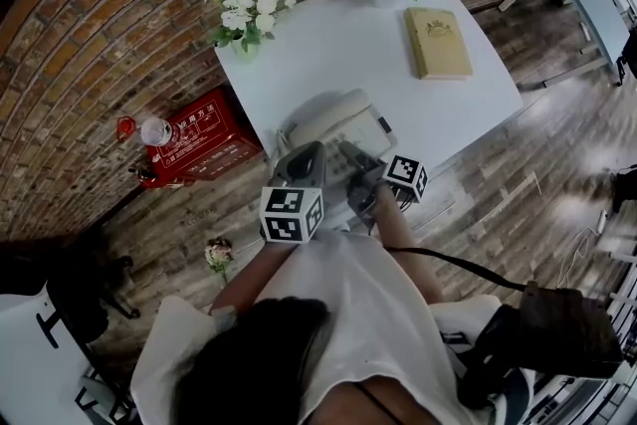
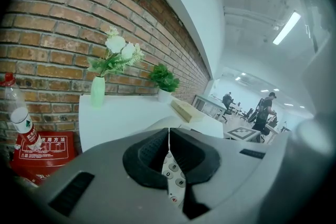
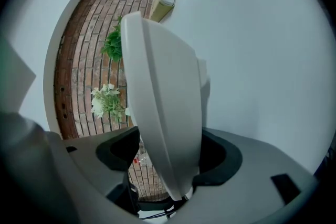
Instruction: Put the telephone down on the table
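Telephone [image 1: 336, 126]: probably light, rigid, slick plastic, best taken across the shell; right tongs [image 3: 170, 157] clamped on it, left tongs [image 2: 169, 144] pressed together, empty.

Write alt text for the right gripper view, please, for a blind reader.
The right gripper is clamped on a white telephone that fills the middle of the view. Behind lie a white table, a brick wall, white flowers and a green plant.

Left gripper [image 2: 169, 132], fingers [image 2: 148, 153] together over telephone keypad [image 2: 174, 177], white table [image 2: 126, 113] and flower vase [image 2: 97, 92] beyond.
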{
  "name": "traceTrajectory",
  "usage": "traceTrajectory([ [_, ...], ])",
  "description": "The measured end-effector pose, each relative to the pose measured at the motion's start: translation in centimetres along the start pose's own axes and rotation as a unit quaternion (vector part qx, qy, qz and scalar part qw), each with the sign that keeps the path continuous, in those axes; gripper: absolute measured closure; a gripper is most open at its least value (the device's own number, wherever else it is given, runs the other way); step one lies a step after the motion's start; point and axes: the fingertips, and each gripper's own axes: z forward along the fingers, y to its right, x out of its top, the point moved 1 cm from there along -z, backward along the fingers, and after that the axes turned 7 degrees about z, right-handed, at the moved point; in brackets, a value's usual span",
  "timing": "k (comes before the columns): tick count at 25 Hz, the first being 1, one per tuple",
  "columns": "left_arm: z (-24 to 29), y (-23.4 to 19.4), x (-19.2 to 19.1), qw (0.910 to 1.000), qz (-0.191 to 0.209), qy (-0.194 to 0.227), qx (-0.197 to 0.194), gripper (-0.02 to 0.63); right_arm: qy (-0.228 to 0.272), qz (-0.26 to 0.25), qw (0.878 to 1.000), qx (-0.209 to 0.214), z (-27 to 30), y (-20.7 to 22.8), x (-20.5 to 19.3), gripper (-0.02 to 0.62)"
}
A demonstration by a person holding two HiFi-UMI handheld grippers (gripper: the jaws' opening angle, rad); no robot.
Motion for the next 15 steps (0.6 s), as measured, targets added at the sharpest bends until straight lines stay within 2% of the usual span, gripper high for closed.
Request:
traceTrajectory([
  [9, -0.35, -0.63, -0.49, 0.9999, -0.001, -0.003, 0.015, 0.575, -0.003, 0.000, 0.997, 0.076, -0.98, -0.18, -0.23, 0.258],
  [15, -0.60, -0.55, -0.84, 0.9998, -0.002, -0.005, 0.020, 0.575, -0.021, -0.013, 0.997, 0.075, -0.99, -0.20, -0.72, 0.258],
])
